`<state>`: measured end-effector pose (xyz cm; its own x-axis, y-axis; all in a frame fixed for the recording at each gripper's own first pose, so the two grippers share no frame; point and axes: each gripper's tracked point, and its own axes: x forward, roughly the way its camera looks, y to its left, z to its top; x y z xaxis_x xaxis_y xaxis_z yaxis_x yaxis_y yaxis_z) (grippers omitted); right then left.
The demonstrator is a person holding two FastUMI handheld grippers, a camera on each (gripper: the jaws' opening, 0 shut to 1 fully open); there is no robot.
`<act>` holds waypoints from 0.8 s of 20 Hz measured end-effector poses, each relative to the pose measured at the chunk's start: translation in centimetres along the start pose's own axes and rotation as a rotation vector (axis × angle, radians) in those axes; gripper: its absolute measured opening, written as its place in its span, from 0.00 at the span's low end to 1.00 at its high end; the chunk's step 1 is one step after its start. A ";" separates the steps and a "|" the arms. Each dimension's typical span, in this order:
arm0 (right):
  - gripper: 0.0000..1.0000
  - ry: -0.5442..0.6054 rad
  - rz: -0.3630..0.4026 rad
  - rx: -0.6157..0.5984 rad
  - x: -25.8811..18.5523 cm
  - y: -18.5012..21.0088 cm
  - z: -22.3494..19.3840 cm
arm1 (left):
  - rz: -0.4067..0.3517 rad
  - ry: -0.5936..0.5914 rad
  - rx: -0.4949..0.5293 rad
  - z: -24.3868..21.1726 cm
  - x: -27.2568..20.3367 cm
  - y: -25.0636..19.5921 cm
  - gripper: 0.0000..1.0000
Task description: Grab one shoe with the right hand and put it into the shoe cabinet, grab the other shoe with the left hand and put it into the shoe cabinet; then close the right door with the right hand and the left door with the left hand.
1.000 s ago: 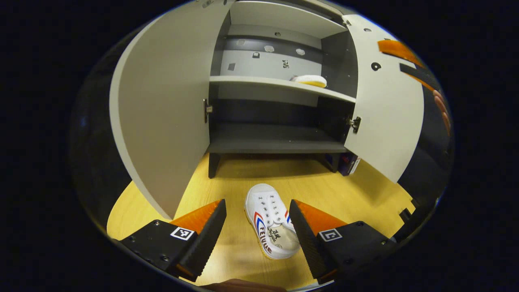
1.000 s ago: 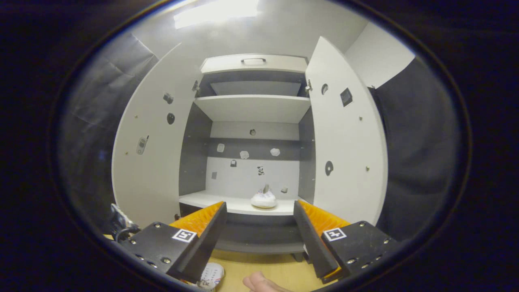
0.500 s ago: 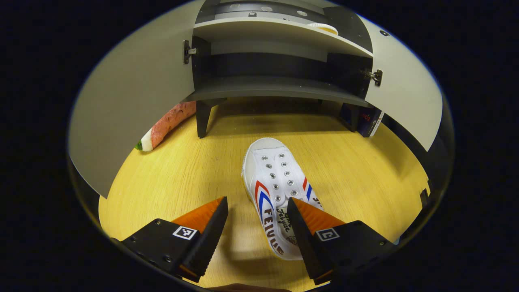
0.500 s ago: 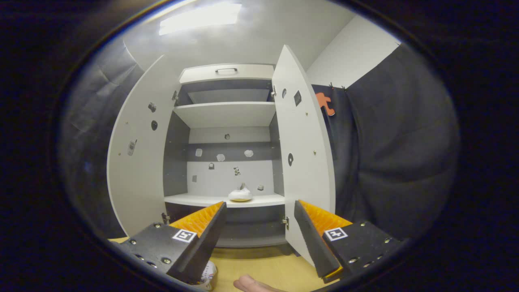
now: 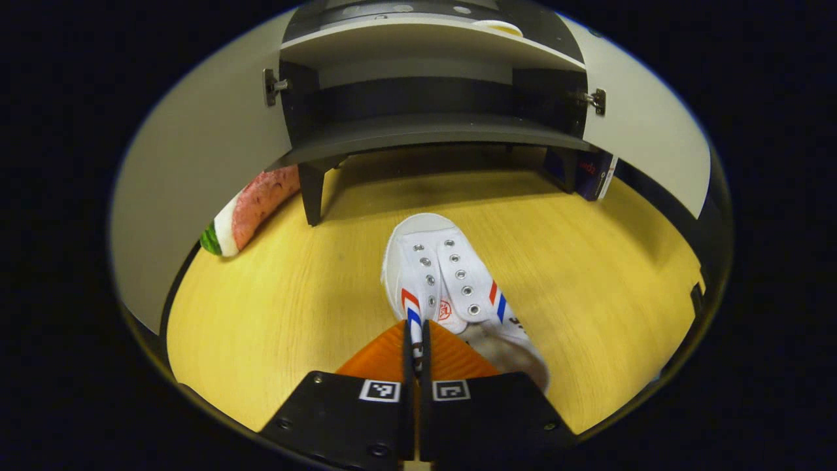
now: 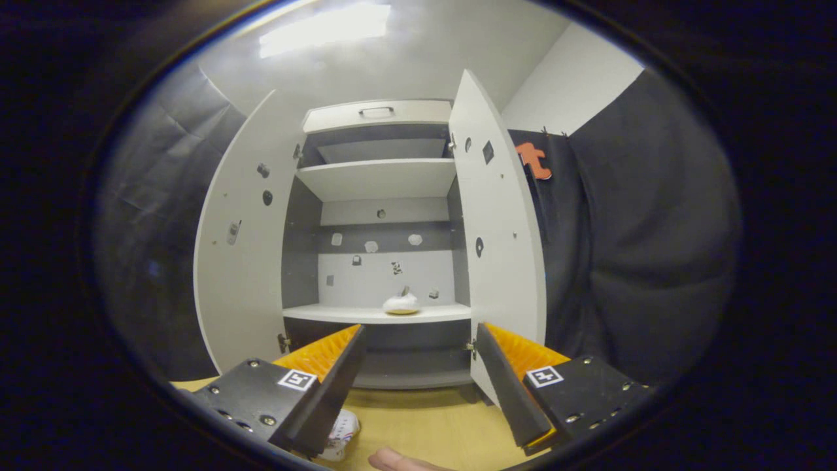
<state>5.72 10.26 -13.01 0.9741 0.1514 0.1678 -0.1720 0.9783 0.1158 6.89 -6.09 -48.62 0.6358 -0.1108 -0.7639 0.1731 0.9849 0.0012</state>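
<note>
Your left gripper (image 5: pixel 416 345) is clamped on the side wall of the shoe (image 5: pixel 451 288), which lies on the floor (image 5: pixel 281 307) before the cabinet (image 5: pixel 425 131), toe toward it. It looks light and soft; the canvas edge may fold or slip, so a grip by the collar is sound, but lift steadily. Your right gripper (image 6: pixel 418 366) hangs with fingers apart, holding nothing. Farther off, the cabinet stands with both doors open; the other shoe (image 6: pixel 401 303) already sits on its shelf (image 6: pixel 340 314).

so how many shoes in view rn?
2. One shoe lies on the floor before the cabinet, the left gripper shut on its side. The other shoe sits on a cabinet shelf.
</note>
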 end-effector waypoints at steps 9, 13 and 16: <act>1.00 -0.036 -0.046 0.018 -2.5 -3.3 2.2 | 0.024 -0.196 0.066 5.9 -7.9 -1.3 0.01; 0.97 -0.039 -0.058 0.021 -3.3 -4.2 2.5 | 0.014 -0.331 0.073 11.0 -12.7 -2.1 0.01; 1.00 -0.048 -0.071 0.007 -3.8 -4.8 2.8 | -0.001 -0.424 0.072 15.1 -15.5 -2.7 0.00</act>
<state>2.45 4.58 -11.48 0.9758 0.0748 0.2054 -0.1041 0.9853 0.1358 7.87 -9.04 -27.04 0.8856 -0.1719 -0.4314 0.2169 0.9745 0.0571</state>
